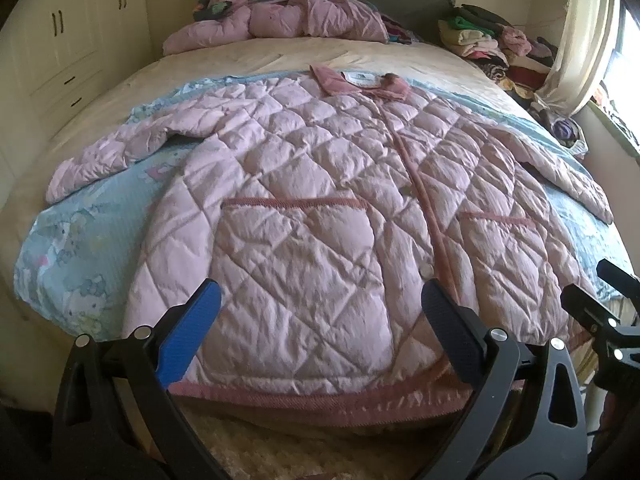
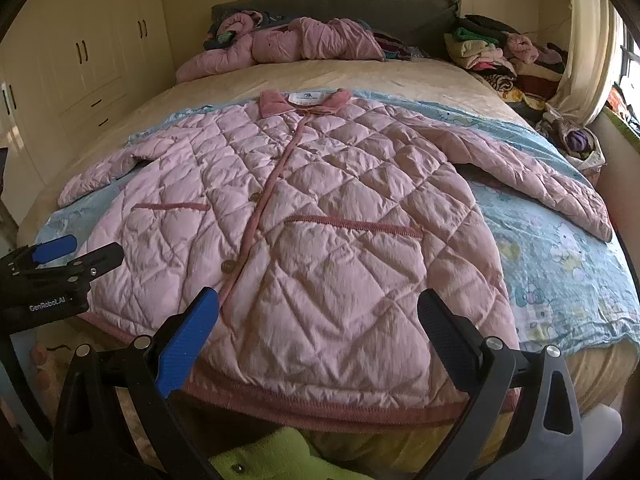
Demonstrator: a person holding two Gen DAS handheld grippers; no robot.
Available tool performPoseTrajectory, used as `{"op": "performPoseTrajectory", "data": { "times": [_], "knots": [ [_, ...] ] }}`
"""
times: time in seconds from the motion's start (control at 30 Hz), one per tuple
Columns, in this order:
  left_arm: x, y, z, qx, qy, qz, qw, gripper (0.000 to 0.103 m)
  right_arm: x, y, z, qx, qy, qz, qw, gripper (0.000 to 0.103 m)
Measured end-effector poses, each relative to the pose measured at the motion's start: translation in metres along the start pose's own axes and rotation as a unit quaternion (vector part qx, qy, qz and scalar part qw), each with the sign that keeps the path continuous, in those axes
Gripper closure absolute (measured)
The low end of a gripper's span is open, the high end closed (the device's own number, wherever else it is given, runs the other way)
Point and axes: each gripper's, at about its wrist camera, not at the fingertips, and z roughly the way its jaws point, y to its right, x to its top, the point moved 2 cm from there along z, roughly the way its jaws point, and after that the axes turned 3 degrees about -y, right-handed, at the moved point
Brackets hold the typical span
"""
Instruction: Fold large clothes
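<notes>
The pink quilted jacket (image 1: 320, 184) lies flat, front up and buttoned, sleeves spread, on a blue cartoon-print blanket (image 2: 560, 264) across the bed (image 1: 280, 56). The left gripper (image 1: 320, 316) and right gripper (image 2: 318, 320) hover level above its hem, fingers spread apart, gripping nothing.

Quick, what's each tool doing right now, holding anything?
Left tool: open, holding nothing, above the pink coat's hem.
Right tool: open, holding nothing.
</notes>
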Motion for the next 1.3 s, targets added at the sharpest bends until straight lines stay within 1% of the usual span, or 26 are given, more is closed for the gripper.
{"op": "performPoseTrajectory", "data": {
  "times": [0.07,0.23,0.6,0.67,0.8,1.0,1.17,1.3],
  "knots": [
    [0.006,-0.001,0.001,0.006,-0.001,0.001,1.0,0.009,0.01,0.001,0.004,0.007,-0.006,0.003,1.0,0.004],
    [0.021,-0.007,0.004,0.017,-0.004,-0.008,0.9998,0.009,0.033,0.006,0.008,0.02,-0.004,0.011,1.0,0.004],
    [0.058,-0.023,-0.002,0.031,0.012,-0.025,0.9991,0.009,0.083,0.011,0.017,0.041,0.007,0.017,0.999,0.004],
    [0.066,-0.024,-0.005,0.029,0.017,-0.028,0.9991,0.009,0.092,0.012,0.017,0.042,0.011,0.021,0.999,0.004],
    [0.084,-0.025,-0.01,0.033,0.028,-0.023,0.9988,0.009,0.11,0.015,0.017,0.044,0.018,0.025,0.999,0.004],
    [0.109,-0.024,-0.012,0.022,0.029,-0.025,0.999,0.009,0.133,0.019,0.015,0.05,0.031,0.028,0.998,0.004],
    [0.132,-0.019,-0.015,-0.008,0.036,-0.015,0.9992,0.009,0.157,0.024,0.011,0.058,0.046,0.04,0.996,0.004],
    [0.152,-0.016,-0.013,0.002,0.037,-0.013,0.9992,0.009,0.178,0.033,0.006,0.061,0.065,0.052,0.995,0.004]
  ]
}}
